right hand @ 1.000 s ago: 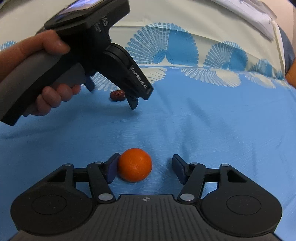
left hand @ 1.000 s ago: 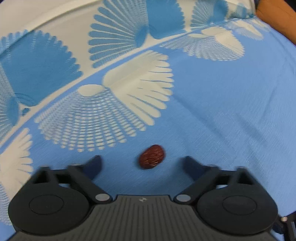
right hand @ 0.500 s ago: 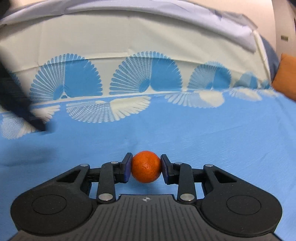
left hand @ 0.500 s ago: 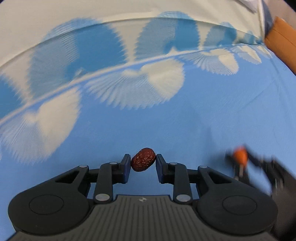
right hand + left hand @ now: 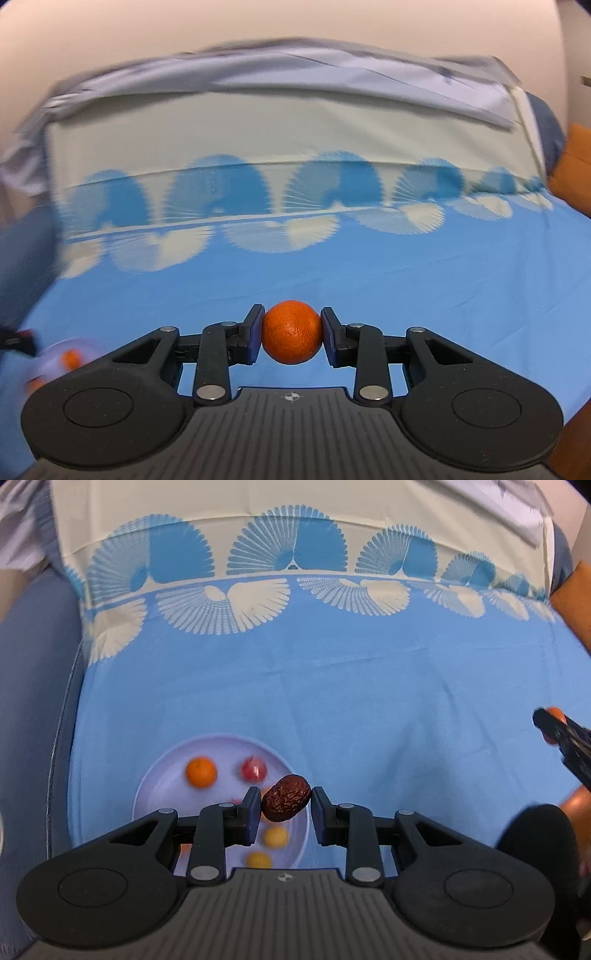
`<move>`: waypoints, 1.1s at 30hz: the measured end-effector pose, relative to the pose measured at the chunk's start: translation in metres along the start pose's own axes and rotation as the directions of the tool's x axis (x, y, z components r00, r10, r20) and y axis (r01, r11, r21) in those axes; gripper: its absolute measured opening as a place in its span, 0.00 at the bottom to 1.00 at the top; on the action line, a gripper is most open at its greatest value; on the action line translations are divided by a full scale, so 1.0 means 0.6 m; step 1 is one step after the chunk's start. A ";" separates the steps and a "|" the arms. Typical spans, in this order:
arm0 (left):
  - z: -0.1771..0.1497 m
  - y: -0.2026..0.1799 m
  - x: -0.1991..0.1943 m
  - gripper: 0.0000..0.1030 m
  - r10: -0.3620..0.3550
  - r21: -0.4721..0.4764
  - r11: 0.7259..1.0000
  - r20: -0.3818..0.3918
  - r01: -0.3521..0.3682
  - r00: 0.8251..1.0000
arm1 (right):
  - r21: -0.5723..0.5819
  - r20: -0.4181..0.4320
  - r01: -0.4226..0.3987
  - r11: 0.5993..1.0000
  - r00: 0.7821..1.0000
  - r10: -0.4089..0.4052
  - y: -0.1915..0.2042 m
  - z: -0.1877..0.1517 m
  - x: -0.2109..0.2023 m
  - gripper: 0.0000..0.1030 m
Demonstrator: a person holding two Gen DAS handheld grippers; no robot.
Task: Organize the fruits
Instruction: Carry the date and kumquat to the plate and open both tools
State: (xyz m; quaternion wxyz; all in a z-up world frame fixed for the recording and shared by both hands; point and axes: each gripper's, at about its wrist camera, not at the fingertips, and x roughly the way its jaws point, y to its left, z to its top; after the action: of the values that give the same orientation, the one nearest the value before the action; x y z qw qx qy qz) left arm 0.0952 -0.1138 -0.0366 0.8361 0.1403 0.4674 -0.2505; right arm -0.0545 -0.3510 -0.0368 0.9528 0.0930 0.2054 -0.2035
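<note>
My left gripper is shut on a wrinkled dark red date and holds it in the air above the right part of a pale lilac plate. The plate holds several small fruits, among them an orange and a red fruit. My right gripper is shut on a small orange and holds it above the blue cloth. It also shows at the right edge of the left wrist view. The plate shows blurred at the lower left of the right wrist view.
A blue cloth with white and blue fan patterns covers the surface. A dark blue cushioned edge lies to the left. An orange cushion sits at the far right.
Both grippers have lifted with their fruit. The left gripper has carried the date over the plate. The right wrist view has swung and now catches the plate at its lower left.
</note>
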 end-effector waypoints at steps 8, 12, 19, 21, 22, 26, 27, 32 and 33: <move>-0.102 0.019 -0.124 0.31 -0.014 -0.043 0.999 0.099 0.018 0.995 | -0.066 -0.002 -0.196 0.978 0.980 0.197 0.112 0.009 -0.139 0.33; -0.145 0.036 -0.171 0.31 -0.004 -0.069 0.998 0.130 0.013 0.991 | -0.106 -0.024 -0.255 0.961 0.967 0.253 0.162 -0.008 -0.169 0.33; -0.188 0.063 -0.207 0.31 0.001 -0.125 0.992 0.150 0.019 0.989 | -0.191 -0.036 -0.284 0.940 0.959 0.283 0.208 -0.030 -0.208 0.33; -0.194 0.066 -0.213 0.31 0.000 -0.137 0.990 0.156 0.022 0.988 | -0.198 -0.032 -0.284 0.938 0.958 0.284 0.212 -0.031 -0.213 0.33; -0.196 0.067 -0.215 0.31 0.002 -0.140 0.990 0.160 0.020 0.987 | -0.200 -0.032 -0.284 0.938 0.959 0.283 0.211 -0.031 -0.215 0.33; -0.199 0.065 -0.228 0.31 0.034 -0.127 0.992 0.195 -0.009 0.980 | -0.205 -0.033 -0.284 0.937 0.959 0.283 0.214 -0.032 -0.217 0.34; -0.198 0.064 -0.229 0.31 0.032 -0.126 0.992 0.198 -0.007 0.980 | -0.206 -0.034 -0.284 0.936 0.959 0.283 0.214 -0.033 -0.217 0.34; -0.194 0.068 -0.228 0.31 0.019 -0.135 0.991 0.193 0.007 0.981 | -0.204 -0.040 -0.285 0.937 0.958 0.283 0.211 -0.033 -0.212 0.34; -0.193 0.069 -0.227 0.31 0.020 -0.136 0.991 0.192 0.007 0.981 | -0.202 -0.042 -0.284 0.937 0.959 0.281 0.211 -0.034 -0.211 0.34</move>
State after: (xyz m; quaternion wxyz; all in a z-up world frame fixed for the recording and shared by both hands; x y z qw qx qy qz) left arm -0.0240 0.0140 0.0187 0.8859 0.0594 0.3998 -0.2277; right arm -0.1130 -0.1877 0.0111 0.9752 0.0235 0.2160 -0.0417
